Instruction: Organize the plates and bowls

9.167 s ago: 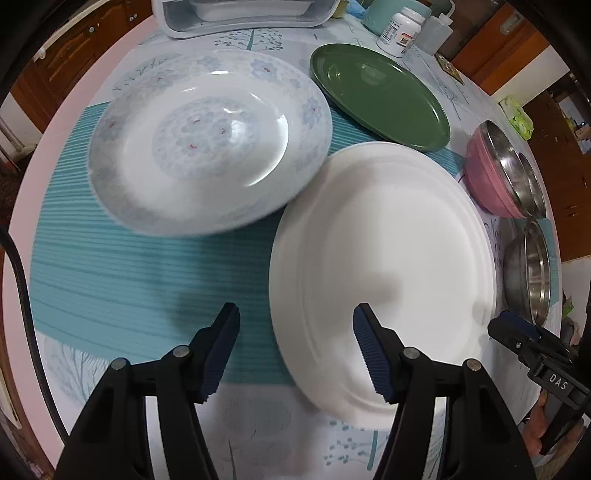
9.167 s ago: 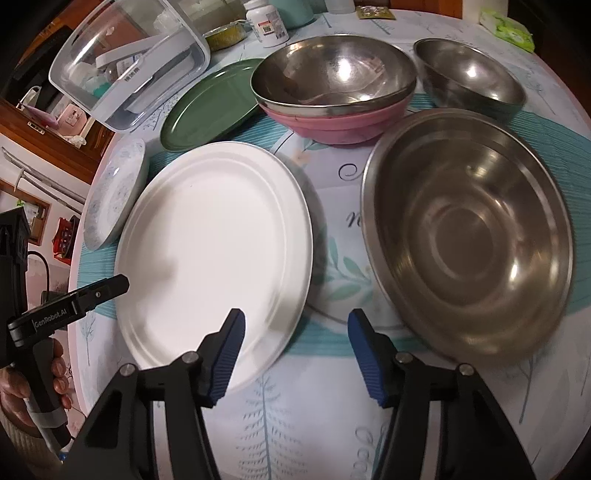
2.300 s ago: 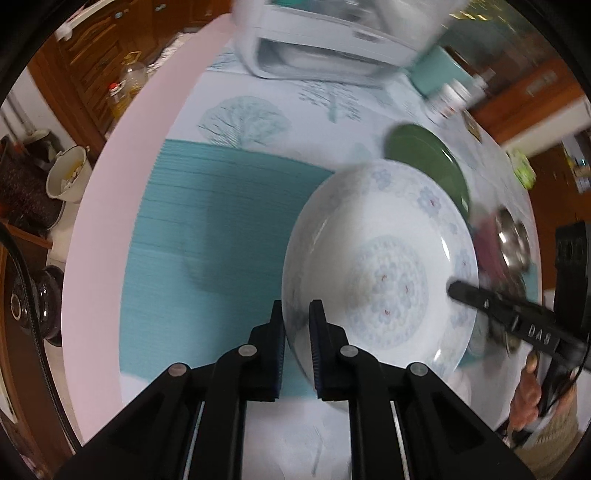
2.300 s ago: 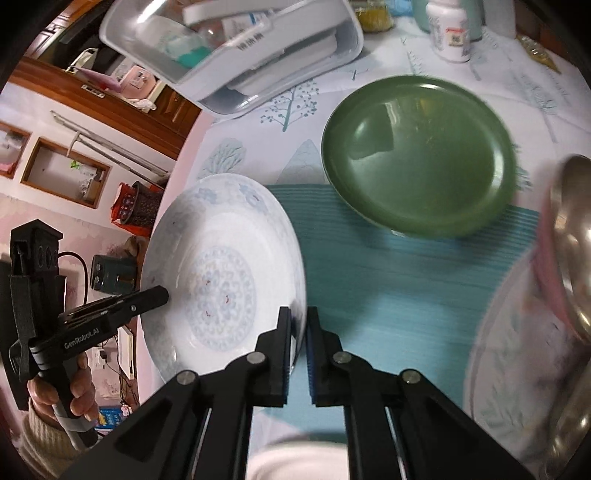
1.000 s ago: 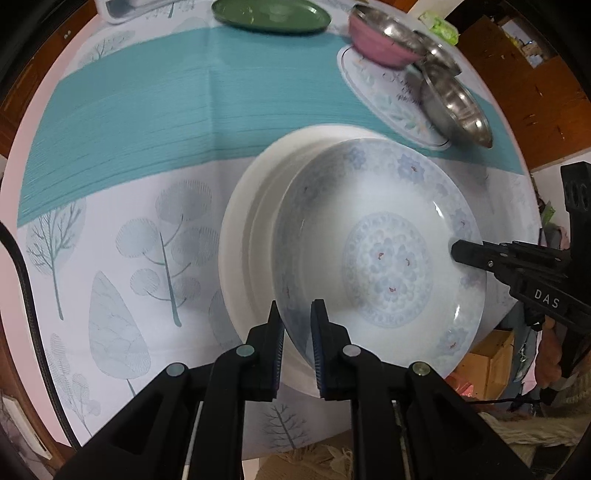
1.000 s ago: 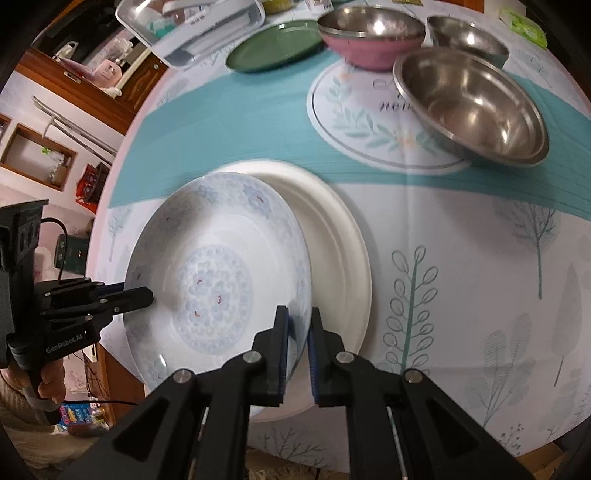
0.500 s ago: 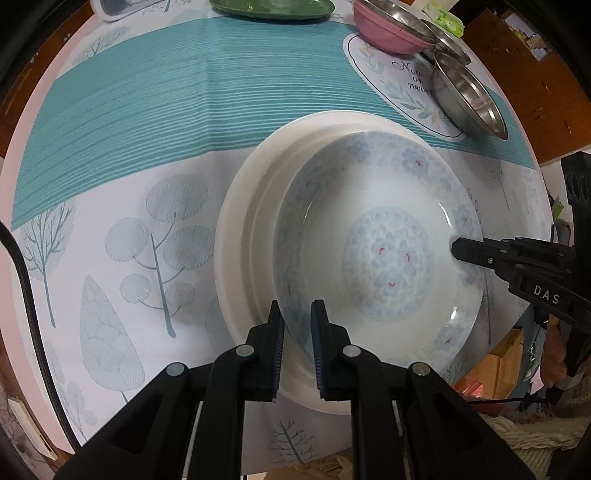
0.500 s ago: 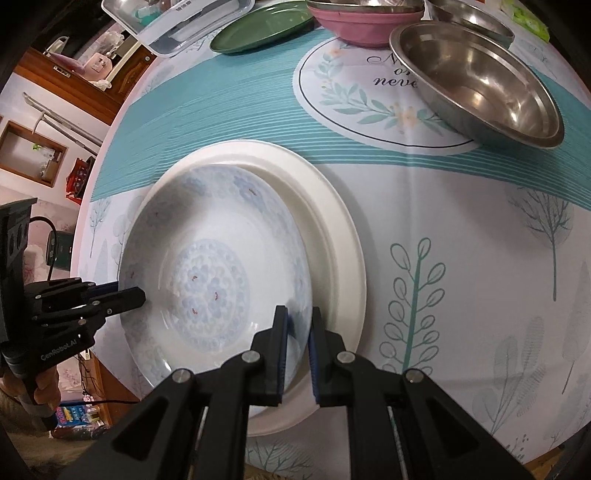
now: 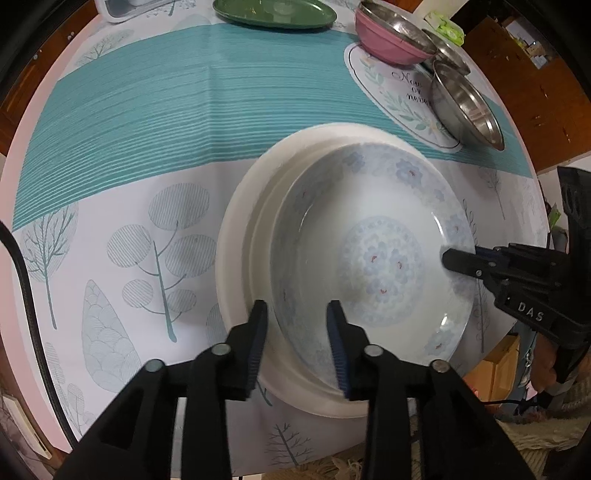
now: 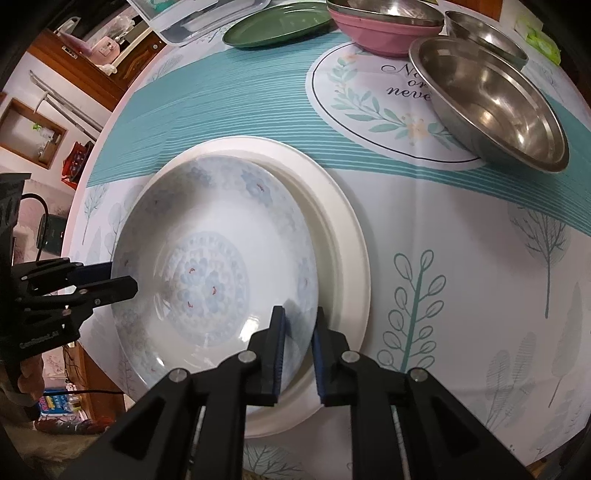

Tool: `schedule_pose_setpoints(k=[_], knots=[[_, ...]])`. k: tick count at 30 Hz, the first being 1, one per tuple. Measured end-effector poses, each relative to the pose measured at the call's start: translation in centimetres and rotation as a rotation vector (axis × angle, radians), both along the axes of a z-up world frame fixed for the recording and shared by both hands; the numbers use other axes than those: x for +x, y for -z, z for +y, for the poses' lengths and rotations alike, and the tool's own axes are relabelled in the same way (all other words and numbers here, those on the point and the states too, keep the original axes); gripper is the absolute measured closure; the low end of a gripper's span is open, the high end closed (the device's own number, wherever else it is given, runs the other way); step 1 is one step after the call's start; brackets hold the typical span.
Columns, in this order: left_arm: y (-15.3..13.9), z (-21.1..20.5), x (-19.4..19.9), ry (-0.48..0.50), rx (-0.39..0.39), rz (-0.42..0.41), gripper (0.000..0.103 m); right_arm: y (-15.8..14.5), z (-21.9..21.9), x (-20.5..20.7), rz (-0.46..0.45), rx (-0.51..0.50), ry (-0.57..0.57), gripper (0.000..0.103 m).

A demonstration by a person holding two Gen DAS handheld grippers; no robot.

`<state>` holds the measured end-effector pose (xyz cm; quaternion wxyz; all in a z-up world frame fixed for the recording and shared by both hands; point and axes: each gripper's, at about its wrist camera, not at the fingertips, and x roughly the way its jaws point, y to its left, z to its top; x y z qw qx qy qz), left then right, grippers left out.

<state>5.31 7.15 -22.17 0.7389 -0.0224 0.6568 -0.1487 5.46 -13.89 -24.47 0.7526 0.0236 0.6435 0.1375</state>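
Half a second ago both grippers pinched the floral plate (image 9: 373, 254); now the left gripper (image 9: 297, 332) has parted its jaws wide around the near rim, and the right gripper (image 10: 298, 334) has loosened to a narrow gap straddling its rim. The plate rests nested on the white plate (image 9: 240, 236) near the table's front edge. The stacking step looks complete; next, both should back away level, then fetch the green plate (image 9: 273, 13).

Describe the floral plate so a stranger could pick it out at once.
Start at the round table under the teal-striped tree-print cloth. At its near edge lies a large plain white plate, and the floral plate sits nested on top. It alone carries pale blue flowers; the green plate is solid-coloured.
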Motion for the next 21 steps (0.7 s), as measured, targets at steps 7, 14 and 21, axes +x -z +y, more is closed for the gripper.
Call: schedule_pose_setpoints(k=[7,14,21], knots=[[-0.2,0.5,-0.2,-0.014,-0.010,0.001,0.065,-0.1,0.2,0.0,-0.001,-0.011,0.000,0.088],[-1.4,1.0,-0.7,-0.038,0.016,-0.044,0.039,-0.8,0.1,-0.3,-0.023,-0.034,0.004,0.088],[-2.3,2.0,-0.9,-0.083,0.007,-0.040,0.036,-2.1,-0.2,-0.8,-0.054,-0.045,0.007,0.088]])
